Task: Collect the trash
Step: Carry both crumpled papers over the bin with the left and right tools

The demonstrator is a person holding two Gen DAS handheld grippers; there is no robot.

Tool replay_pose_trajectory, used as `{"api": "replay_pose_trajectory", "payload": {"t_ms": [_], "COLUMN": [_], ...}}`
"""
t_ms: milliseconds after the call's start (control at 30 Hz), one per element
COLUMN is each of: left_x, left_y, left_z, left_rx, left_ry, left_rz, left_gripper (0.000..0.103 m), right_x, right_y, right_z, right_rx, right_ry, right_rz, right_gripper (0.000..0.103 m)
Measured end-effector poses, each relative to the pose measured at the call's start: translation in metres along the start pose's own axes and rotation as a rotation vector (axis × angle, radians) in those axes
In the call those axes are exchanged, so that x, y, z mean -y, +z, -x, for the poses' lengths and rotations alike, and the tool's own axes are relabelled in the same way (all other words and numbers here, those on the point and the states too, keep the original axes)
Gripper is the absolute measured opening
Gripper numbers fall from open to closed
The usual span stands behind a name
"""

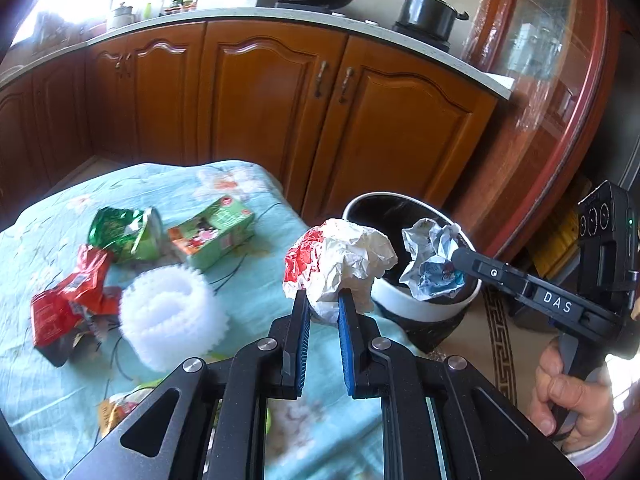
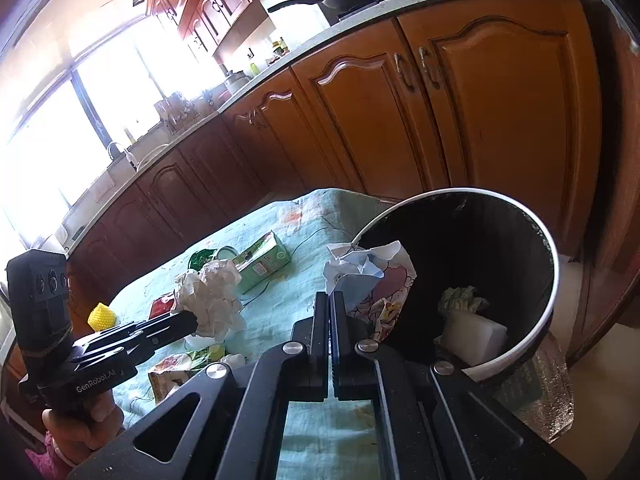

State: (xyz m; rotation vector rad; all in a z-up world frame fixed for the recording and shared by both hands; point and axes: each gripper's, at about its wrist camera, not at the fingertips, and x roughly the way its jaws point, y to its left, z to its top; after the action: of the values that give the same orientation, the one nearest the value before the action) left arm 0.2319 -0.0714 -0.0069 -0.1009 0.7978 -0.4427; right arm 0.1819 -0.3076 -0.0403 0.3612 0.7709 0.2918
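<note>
**Both grippers holding crumpled paper at the bin**

I'm looking through the left wrist camera and my left gripper (image 1: 324,300) is pinching a crumpled white paper wad with red print (image 1: 340,260) between its blue pads (image 1: 346,312). The jaws are sitting narrow, clamped on the bottom of the wad, and the wad is hanging over the table edge, just beside the bin rim at about 9 o'clock from the bin.

My right gripper (image 2: 330,300) is squeezing a crumpled cartoon wrapper (image 2: 372,276), white and blue with pink drawings. Its jaws are looking pressed nearly together with the wrapper's edge caught between them. In the left view the wrapper is hanging right over the bin opening, tucked inside the rim at roughly 3 o'clock.

The bin (image 2: 548,264) is white-rimmed with a black liner, standing on the floor against the table corner. Something white and blocky and a greenish scrap are lying in the bottom.

Still lying on the light blue floral tablecloth (image 1: 48,408): a green juice carton (image 1: 212,232) on its side, a crushed green cup (image 1: 126,236) just beside it at 9 o'clock, a red wrapper (image 1: 68,300) near the left edge, and a white ridged plastic piece (image 1: 172,312) between the red wrapper and my left gripper. It's blurry, so I can't tell what it is. In the right view I'm also seeing a small yellow ridged thing (image 2: 101,317) at the far side of the table.

A hand (image 1: 572,400) is gripping the right handle.
</note>
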Motion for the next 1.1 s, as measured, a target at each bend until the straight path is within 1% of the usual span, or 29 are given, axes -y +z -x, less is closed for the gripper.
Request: {"api": "replay_pose_trajectory", "payload": {"t_ms": [267,633,800,1100], "left_x": [0.030,0.054,0.063,0.079], "left_y": [0.016,0.042,0.048,0.050], "left_z": [-0.034,-0.087,-0.111,-0.137], "left_rx": [-0.034,-0.085,-0.112,-0.139], "left_ry": [-0.026,-0.028,-0.022,-0.010], "left_rz": [-0.065,-0.116,-0.125,-0.136], "left_gripper": [0.012,0.013,0.013,0.015], "right_x": [0.032,0.061,0.072,0.086], "right_y": [0.009,0.021,0.022,0.023], "right_z": [0.008,-0.003,-0.007,-0.016], "right_rx": [0.022,0.013,0.005,-0.020], "right_ry": [-0.046,-0.073,-0.083,-0.088], "right_rz": [-0.038,-0.064,-0.076,-0.094], "right_gripper": [0.000,0.000,0.000,0.001]}}
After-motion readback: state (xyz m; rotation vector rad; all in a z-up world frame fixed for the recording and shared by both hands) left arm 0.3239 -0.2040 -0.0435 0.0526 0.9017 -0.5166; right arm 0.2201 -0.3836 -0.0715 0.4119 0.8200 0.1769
